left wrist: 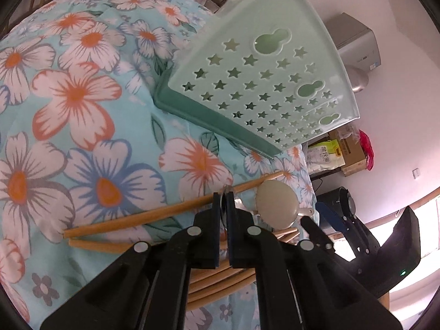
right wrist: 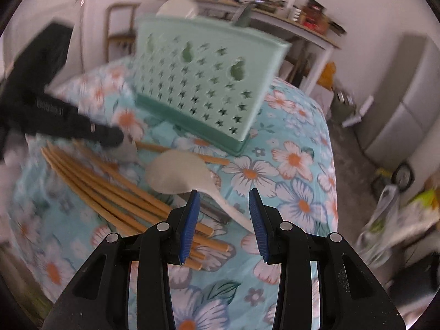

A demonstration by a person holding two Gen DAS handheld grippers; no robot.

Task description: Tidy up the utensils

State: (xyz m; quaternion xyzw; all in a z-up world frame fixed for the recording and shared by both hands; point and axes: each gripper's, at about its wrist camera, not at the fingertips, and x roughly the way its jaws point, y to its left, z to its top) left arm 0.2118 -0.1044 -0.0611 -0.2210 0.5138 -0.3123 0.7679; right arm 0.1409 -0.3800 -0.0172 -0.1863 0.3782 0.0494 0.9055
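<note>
A mint-green utensil holder (left wrist: 261, 77) with star holes stands on a floral cloth (left wrist: 82, 96); it also shows in the right wrist view (right wrist: 203, 82). Several wooden chopsticks (right wrist: 115, 192) and a white spoon (right wrist: 178, 173) lie in front of it. My left gripper (left wrist: 227, 195) is shut on a thin metal utensil (left wrist: 227, 209) above the chopsticks (left wrist: 154, 214), next to the white spoon (left wrist: 276, 203). My right gripper (right wrist: 224, 192) is open, its jaws either side of the white spoon's handle, just above it.
The left gripper's arm (right wrist: 68, 126) reaches in from the left in the right wrist view. A white object (right wrist: 178, 7) and a dark handle (right wrist: 243, 16) stick out of the holder. A cluttered table (right wrist: 297, 22) and grey cabinet (right wrist: 398, 104) stand behind.
</note>
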